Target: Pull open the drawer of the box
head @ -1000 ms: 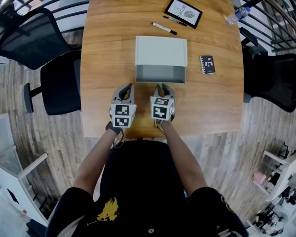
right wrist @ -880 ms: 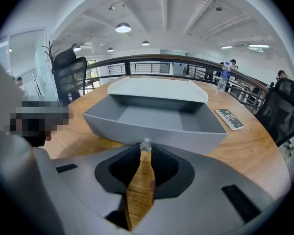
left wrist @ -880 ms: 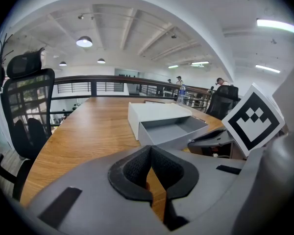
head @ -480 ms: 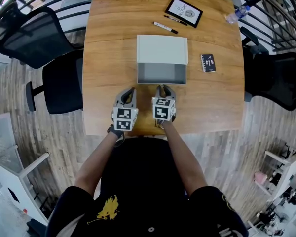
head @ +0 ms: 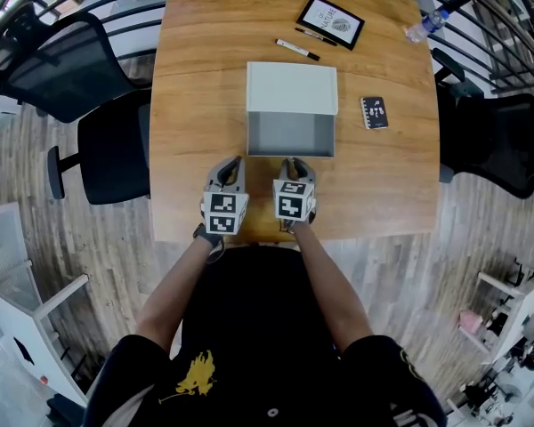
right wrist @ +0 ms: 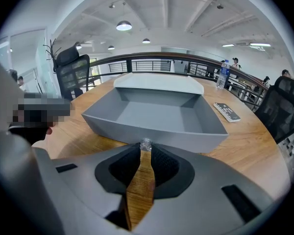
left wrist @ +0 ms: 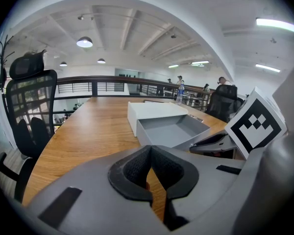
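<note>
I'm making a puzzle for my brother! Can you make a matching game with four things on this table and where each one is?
Things: 1 drawer; 2 pen; 3 bottle; 4 notebook.
Places: A right of the box; B far right corner of the table; C pulled out of the box; D beyond the box.
Pairs: 1-C; 2-D; 3-B; 4-A.

I drew the right gripper [head: 294, 162] slightly nearer, its jaws pinching the knob [right wrist: 145, 144], so the drawer [head: 291, 136] slid further from the box [head: 291, 87]; the left gripper [head: 229, 163] also backed off
</note>
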`<state>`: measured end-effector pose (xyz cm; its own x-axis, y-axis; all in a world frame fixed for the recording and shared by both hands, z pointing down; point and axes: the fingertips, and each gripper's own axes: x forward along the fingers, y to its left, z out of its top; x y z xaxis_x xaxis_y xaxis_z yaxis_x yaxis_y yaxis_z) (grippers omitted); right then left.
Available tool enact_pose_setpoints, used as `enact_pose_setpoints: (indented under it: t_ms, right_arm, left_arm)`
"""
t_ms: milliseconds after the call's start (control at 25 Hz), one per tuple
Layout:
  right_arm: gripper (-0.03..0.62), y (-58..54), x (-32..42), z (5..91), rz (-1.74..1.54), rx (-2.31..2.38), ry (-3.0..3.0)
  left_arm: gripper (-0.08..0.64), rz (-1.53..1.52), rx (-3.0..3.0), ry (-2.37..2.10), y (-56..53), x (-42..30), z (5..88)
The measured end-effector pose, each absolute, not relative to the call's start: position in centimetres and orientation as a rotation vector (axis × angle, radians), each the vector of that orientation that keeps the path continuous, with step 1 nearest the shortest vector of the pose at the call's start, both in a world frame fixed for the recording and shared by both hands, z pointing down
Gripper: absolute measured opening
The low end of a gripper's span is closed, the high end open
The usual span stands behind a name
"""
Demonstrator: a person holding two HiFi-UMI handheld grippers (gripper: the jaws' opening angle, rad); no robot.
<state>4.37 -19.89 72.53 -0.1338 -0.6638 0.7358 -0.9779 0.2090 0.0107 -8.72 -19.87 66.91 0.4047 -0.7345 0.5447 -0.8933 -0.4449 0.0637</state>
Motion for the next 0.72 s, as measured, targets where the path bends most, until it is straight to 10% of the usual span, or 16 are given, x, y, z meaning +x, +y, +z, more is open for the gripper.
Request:
enact_pose_setpoints:
  t_ms: [720]
  right_arm:
    - [0.067, -19.62, 4.26, 72.37, 0.618, 1.512, -1.874]
  left_arm:
    - [0.017, 0.631, 2.319, -1.419, -19.17, -8.74, 66.58]
